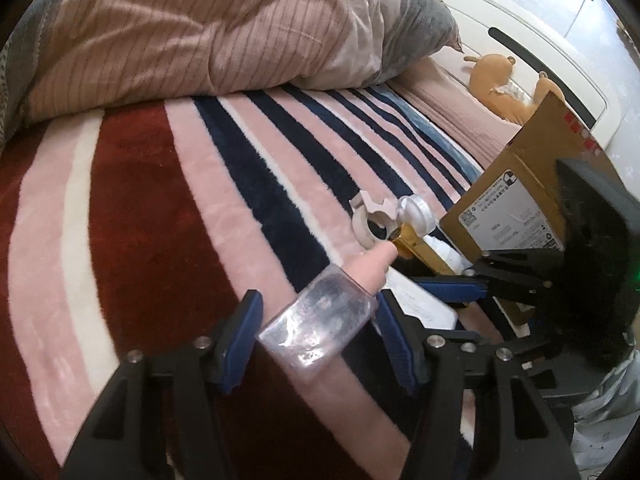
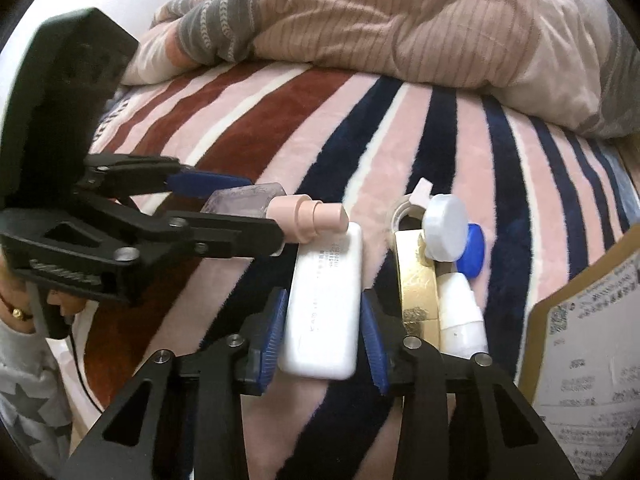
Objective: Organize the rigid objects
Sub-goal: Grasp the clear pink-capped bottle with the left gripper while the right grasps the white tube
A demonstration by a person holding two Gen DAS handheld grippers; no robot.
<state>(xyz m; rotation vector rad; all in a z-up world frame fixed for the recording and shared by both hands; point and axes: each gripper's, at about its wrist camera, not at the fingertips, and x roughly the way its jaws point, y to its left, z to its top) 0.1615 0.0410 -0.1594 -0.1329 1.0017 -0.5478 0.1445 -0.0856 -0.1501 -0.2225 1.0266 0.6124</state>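
Bottle [image 1: 320,326], clear with a pink cap, sits between my left gripper's [image 1: 320,336] blue pads; the right-hand pad touches its upper end, but I cannot tell whether the other presses its side. From the right wrist view the cap tip meets the top corner of a white slab [image 2: 326,300], which lies lengthwise between my right gripper's [image 2: 324,328] pads, both flanks met, held. Just beside it: a gold box [image 2: 418,280], white tube [image 2: 460,312], white round jar [image 2: 446,226], blue lid [image 2: 474,248]. Everything rests on the striped blanket [image 2: 320,128]; a cardboard box [image 1: 516,184] stands near.
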